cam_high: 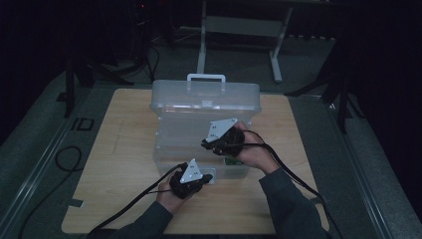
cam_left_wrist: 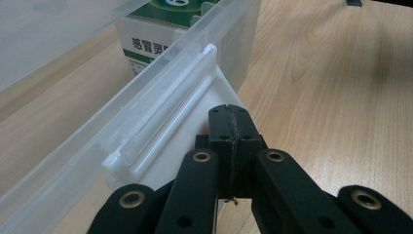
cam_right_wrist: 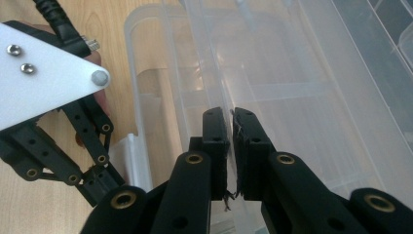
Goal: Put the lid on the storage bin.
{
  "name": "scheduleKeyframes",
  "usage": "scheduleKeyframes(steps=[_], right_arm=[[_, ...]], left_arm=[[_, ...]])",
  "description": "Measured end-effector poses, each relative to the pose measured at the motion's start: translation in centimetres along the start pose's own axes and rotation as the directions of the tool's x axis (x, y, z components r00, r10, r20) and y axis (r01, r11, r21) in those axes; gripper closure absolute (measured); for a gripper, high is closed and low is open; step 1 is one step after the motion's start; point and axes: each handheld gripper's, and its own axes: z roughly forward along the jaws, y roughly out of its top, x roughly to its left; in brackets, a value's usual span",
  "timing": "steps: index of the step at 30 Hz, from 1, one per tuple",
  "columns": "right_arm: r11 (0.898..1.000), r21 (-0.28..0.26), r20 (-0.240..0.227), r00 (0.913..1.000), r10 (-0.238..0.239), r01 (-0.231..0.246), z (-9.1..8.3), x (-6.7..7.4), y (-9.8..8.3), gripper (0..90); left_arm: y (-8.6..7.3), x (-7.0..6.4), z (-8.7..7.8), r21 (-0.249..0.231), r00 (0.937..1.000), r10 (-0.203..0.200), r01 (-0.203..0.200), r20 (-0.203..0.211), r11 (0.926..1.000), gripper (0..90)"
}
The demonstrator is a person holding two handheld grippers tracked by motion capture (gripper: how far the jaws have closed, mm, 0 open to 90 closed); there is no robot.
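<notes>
Box work at the front latch

Grippers both sit at the near side of a clear plastic box [cam_high: 205,107] that stands on a pale wood surface [cam_high: 114,164]. Room dim, floor dark around the surface.

Left gripper [cam_high: 206,178]: low, at the box's front edge, grey plate on top, cable trailing back toward the person. Its own view has the jaws clenched, pads flat together with nothing between them. Tips rest against the white latch [cam_left_wrist: 165,122] on the box's front wall; touching or just short, cannot tell. Latch hangs down the outside of the wall, its hinge bar running along the rim.

Right gripper [cam_high: 208,144]: higher, over the box's front rim, angled down and to the left in the high view. Jaws nearly together, a thin slit left between the pads. They have just been closing. The slit lines up with the box's clear rim [cam_right_wrist: 204,73]; whether the pads pinch that edge cannot be told. The right gripper's view also takes in the left gripper off to its left, beside the latch.

Inside the box, behind the front wall: a white and green carton [cam_left_wrist: 156,44] with printed characters, standing close to the latch corner.

Box lid [cam_high: 204,92] is raised at the back, handle on top.
</notes>
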Motion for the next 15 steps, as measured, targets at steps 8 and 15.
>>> scheduleKeyframes(steps=[8,15], right_arm=[[1.0,-0.004,-0.016,0.9999,-0.004,0.004,0.21,0.29,-0.37,85.7],[1.0,0.007,-0.039,0.9992,-0.005,0.006,0.88,0.73,-0.64,87.9]], left_arm=[[-0.03,-0.01,0.08,0.004,1.0,-0.001,0.001,-0.006,1.0,90.0],[-0.09,0.1,0.09,0.013,0.9998,-0.003,0.003,-0.017,0.9999,90.0]])
